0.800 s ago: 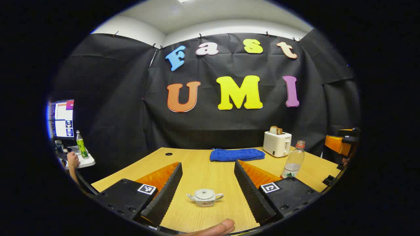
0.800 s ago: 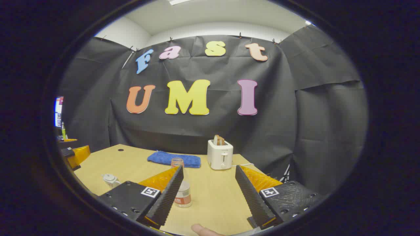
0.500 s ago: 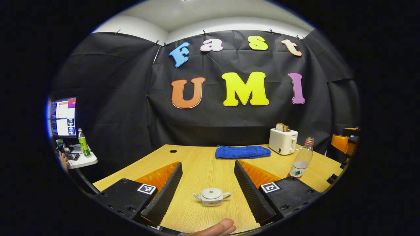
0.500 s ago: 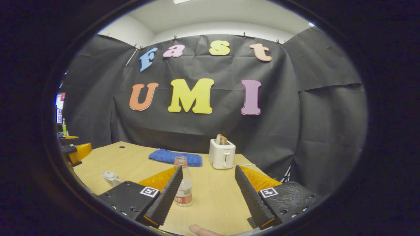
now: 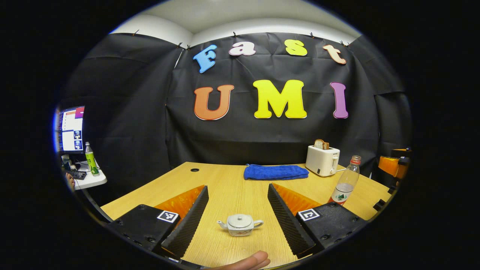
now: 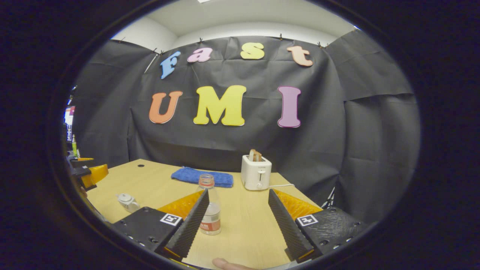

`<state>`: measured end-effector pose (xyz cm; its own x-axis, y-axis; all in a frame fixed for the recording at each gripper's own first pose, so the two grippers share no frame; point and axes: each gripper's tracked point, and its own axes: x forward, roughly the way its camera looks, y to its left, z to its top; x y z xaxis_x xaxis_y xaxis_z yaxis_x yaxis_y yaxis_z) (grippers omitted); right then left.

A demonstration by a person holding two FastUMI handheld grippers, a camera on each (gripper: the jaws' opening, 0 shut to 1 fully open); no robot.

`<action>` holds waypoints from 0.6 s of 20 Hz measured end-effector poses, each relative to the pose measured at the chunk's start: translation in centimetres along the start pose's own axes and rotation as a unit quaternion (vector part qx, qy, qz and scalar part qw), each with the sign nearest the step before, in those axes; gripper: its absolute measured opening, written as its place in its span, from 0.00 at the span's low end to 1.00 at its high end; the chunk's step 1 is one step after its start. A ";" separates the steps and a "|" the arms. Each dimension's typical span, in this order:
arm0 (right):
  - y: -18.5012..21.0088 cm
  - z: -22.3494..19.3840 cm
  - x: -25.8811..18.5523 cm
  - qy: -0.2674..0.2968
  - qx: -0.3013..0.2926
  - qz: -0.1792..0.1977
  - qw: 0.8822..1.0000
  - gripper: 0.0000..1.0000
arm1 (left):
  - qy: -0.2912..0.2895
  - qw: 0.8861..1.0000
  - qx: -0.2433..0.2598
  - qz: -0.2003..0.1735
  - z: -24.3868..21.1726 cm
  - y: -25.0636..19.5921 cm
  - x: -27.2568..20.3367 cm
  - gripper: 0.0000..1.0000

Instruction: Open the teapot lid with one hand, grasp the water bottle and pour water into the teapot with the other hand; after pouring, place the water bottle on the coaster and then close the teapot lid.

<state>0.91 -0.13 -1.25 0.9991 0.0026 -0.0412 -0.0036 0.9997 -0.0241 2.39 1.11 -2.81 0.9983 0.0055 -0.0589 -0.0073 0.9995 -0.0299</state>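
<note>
Wooden table (image 5: 232, 187), black cloth wall (image 5: 123, 112) behind.

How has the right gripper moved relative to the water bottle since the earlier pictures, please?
Yes: the right gripper has shifted left; the water bottle now sits nearer the gap between its fingers, closer.

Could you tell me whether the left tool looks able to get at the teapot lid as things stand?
Probably yes: the left tool is open, the teapot sits ahead between its fingers with its lid on, and nothing lies between them.
</note>
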 end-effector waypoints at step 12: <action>0.9 -1.4 1.0 0.015 -0.018 -0.005 1.000 0.95 | 0.052 0.998 -0.033 -0.020 -8.0 -0.4 6.5 0.96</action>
<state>1.81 0.71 -2.72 0.9974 -0.0095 -0.0709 0.0051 0.9981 -0.0613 8.42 0.46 -11.20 0.9863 -0.0417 -0.1593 0.0261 0.9947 -0.0990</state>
